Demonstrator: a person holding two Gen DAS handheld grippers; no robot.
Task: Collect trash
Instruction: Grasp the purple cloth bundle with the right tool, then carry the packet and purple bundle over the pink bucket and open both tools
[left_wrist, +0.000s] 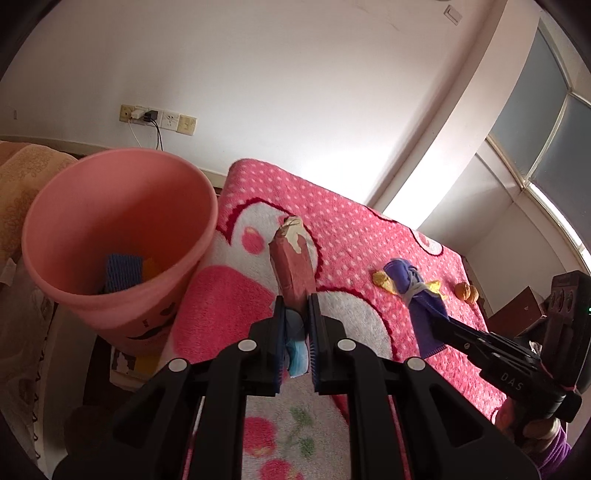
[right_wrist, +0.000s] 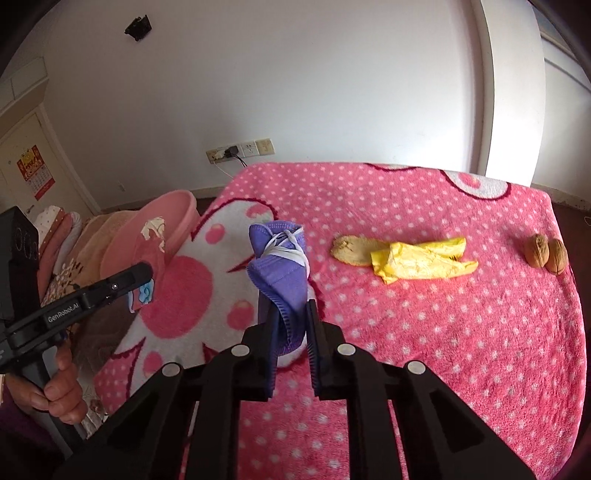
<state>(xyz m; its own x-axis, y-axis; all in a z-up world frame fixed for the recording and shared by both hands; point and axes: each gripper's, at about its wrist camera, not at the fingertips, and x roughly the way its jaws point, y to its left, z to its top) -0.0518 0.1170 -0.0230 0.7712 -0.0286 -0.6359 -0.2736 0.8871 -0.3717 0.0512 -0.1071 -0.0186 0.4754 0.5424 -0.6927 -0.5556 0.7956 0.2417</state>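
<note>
The left tool (left_wrist: 295, 314) was clamped tight on a reddish paper wrapper (left_wrist: 291, 266), torn white at its far tip, with a scrap of blue at the pads. "GenRobot.AI" read along that tool's side in the right wrist view, and "DAS" showed on the body of the right tool (right_wrist: 291, 314) as seen from the left wrist. No other writing could be read; a dark printed mark on the bin's outer wall was too blurred to make out.

The pink bin (left_wrist: 118, 236) stood just beside the bed's edge, mouth tilted toward the left camera. Inside it lay a blue netted piece (left_wrist: 123, 271) with something orange-yellow against it. Only the left wrist view looked into the bin; from the right wrist just its rim showed.

The right tool was pinched narrow on a purple face mask (right_wrist: 280, 266), rolled and bound with its own white ear loops, held up above the pink dotted blanket (right_wrist: 443, 332) on the bed.

Beyond the mask on the blanket, away from the bin, lay a yellow plastic wrapper (right_wrist: 424, 258) touching a pale flat biscuit-like piece (right_wrist: 349, 249), and farther still from the bin, two walnuts (right_wrist: 546, 253) touching each other near the bed's far edge. The right wrist view showed both walnuts plainly; the left showed them small. A hand (right_wrist: 61, 391) gripped the left tool's handle there.
</note>
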